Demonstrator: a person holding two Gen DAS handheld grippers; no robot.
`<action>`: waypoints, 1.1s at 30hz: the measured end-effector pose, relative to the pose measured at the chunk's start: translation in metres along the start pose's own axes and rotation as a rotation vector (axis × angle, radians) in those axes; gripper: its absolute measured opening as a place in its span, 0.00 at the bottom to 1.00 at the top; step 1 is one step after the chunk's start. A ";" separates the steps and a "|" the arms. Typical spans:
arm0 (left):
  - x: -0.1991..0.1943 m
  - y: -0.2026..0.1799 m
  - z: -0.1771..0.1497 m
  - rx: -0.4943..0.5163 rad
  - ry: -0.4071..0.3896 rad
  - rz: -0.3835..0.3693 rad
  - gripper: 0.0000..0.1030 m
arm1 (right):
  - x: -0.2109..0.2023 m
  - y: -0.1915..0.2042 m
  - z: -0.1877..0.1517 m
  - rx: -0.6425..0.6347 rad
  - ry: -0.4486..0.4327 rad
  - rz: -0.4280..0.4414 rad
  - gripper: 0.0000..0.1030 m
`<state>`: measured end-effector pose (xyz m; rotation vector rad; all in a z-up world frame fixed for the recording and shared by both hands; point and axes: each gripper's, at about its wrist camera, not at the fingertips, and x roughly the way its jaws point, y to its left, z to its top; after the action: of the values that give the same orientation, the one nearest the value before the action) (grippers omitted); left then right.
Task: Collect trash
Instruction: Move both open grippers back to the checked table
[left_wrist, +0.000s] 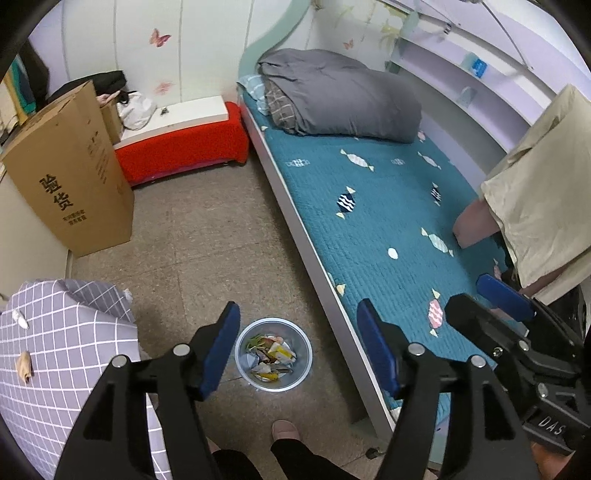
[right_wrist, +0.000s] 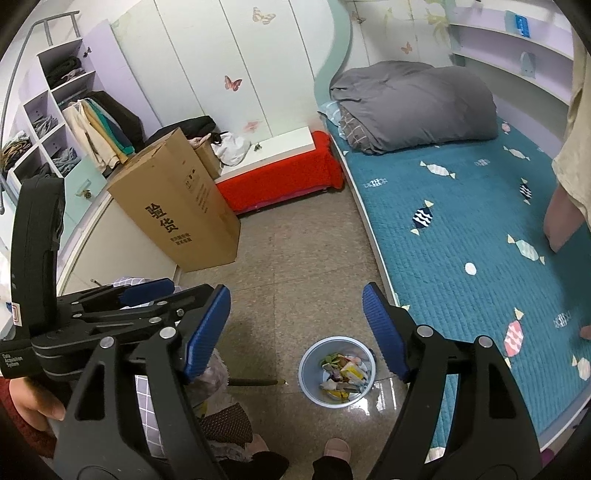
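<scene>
- On the floor, just beside the edge of the bed, stands a small round trash bin, upright, with pale blue walls.
- The bin holds mixed trash: crumpled wrappers and paper scraps in white, yellow, green and orange.
- The left tool hangs above the bin with its blue pads apart and nothing between them.
- The right tool has its jaws also wide apart and empty; the bin shows low between its two fingers.
- Only the right wrist view shows the open wardrobe shelves with folded and hanging clothes.
- Only the left wrist view shows clearly the grey checked fabric bag at the left.
- Both views show the tall cardboard box, the red bench and the grey folded duvet.
</scene>
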<state>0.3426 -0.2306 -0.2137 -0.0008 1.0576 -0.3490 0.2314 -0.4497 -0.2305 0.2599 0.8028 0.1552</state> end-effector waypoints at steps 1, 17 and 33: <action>-0.002 0.002 -0.001 -0.007 -0.006 0.005 0.63 | 0.000 0.002 0.000 -0.003 -0.001 0.003 0.71; -0.061 0.048 -0.028 -0.134 -0.200 0.121 0.66 | 0.004 0.056 0.001 -0.142 -0.028 0.116 0.73; -0.123 0.196 -0.092 -0.426 -0.259 0.334 0.70 | 0.073 0.205 -0.020 -0.332 0.107 0.318 0.73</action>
<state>0.2653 0.0040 -0.1873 -0.2423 0.8397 0.1799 0.2587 -0.2330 -0.2351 0.0629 0.8241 0.5997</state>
